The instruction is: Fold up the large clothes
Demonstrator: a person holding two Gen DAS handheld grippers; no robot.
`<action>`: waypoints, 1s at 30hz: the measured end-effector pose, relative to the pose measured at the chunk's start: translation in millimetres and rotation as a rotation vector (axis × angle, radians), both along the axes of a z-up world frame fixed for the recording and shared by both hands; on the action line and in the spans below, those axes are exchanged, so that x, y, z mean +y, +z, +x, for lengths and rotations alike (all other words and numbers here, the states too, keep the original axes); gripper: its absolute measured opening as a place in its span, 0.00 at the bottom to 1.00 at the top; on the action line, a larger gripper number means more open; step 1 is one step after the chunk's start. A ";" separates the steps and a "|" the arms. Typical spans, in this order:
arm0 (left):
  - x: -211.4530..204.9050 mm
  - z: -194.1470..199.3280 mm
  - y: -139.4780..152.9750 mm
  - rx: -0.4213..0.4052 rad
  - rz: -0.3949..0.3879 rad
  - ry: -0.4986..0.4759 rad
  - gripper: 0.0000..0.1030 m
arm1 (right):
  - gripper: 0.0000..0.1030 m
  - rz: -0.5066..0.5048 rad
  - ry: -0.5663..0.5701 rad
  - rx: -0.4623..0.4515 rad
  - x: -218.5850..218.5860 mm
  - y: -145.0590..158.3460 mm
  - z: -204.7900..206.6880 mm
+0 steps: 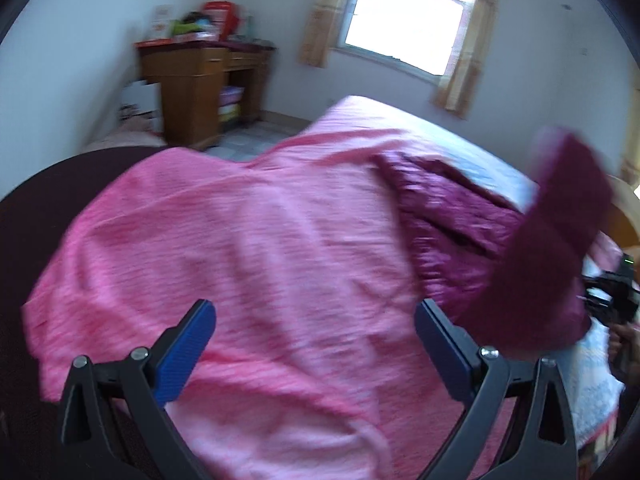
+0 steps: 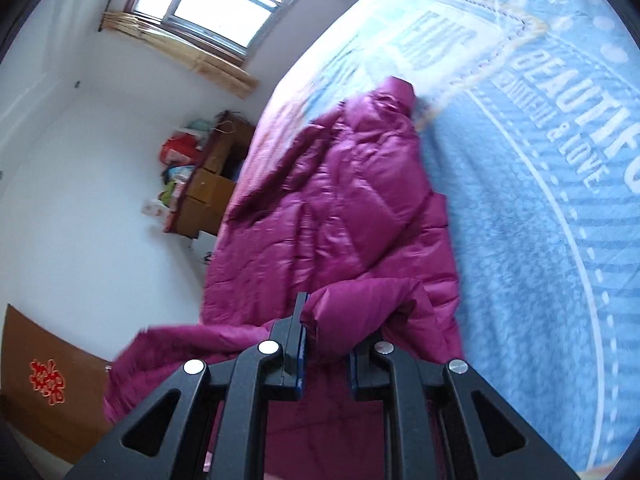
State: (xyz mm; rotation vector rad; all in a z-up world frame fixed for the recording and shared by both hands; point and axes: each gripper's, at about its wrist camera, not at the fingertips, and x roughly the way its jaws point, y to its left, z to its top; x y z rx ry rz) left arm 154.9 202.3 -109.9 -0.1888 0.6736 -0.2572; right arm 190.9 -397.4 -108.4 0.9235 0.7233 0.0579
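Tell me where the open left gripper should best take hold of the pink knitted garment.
Probably the pink knitted garment at its free lower-left edge, approached from the near side; that edge lies flat over the dark surface. The left gripper hovers open above it.

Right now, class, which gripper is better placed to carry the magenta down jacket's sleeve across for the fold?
Right. The right gripper is shut on the magenta down jacket, lifting its sleeve; the left gripper hangs open over the pink sheet.

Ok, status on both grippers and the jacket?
Left gripper open over pink lining. Right gripper shut on jacket fold, lifting it. Bedspread underneath, nothing blocking.
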 end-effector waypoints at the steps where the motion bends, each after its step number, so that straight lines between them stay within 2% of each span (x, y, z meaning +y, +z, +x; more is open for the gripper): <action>1: -8.1 2.4 3.7 -0.012 -0.014 -0.044 0.98 | 0.15 -0.001 0.000 0.007 -0.4 -2.5 1.8; 6: -53.7 26.9 23.2 -0.082 -0.072 -0.240 1.00 | 0.15 -0.008 -0.001 0.016 -2.2 -8.3 11.5; 9: -76.6 53.5 22.3 -0.037 -0.097 -0.293 1.00 | 0.15 0.000 -0.005 0.019 -3.8 -10.0 16.5; 12: -92.7 77.8 15.3 0.030 -0.169 -0.323 0.99 | 0.15 0.005 0.001 -0.002 -5.8 -8.1 15.9; 13: -95.8 84.0 12.9 0.053 -0.203 -0.327 0.96 | 0.15 0.010 0.007 -0.020 -6.5 -5.8 15.2; 14: -98.5 88.0 10.9 0.067 -0.227 -0.326 0.88 | 0.16 0.019 0.015 -0.036 -6.8 -2.5 15.7; 16: -102.8 93.1 8.0 0.086 -0.221 -0.306 0.81 | 0.24 0.067 0.030 -0.080 -11.0 4.0 13.5; 17: -105.1 93.5 6.6 0.089 -0.207 -0.292 0.80 | 0.38 0.092 0.027 -0.099 -15.1 7.6 10.6; 18: -107.1 92.5 5.2 0.091 -0.193 -0.285 0.80 | 0.60 0.103 0.015 -0.122 -19.9 12.9 5.7; 20: -111.0 88.7 2.9 0.102 -0.165 -0.289 0.80 | 0.81 0.074 -0.019 -0.186 -28.4 25.7 -8.3; 22: -113.7 86.4 2.1 0.114 -0.143 -0.290 0.80 | 0.82 0.030 -0.024 -0.234 -35.2 36.2 -20.1; 25: -112.9 86.7 1.5 0.131 -0.155 -0.283 0.85 | 0.82 -0.065 -0.005 -0.227 -37.2 40.4 -26.2; 30: -109.4 99.2 -7.0 0.154 -0.182 -0.287 0.86 | 0.82 -0.293 0.080 -0.111 -15.7 30.4 -4.5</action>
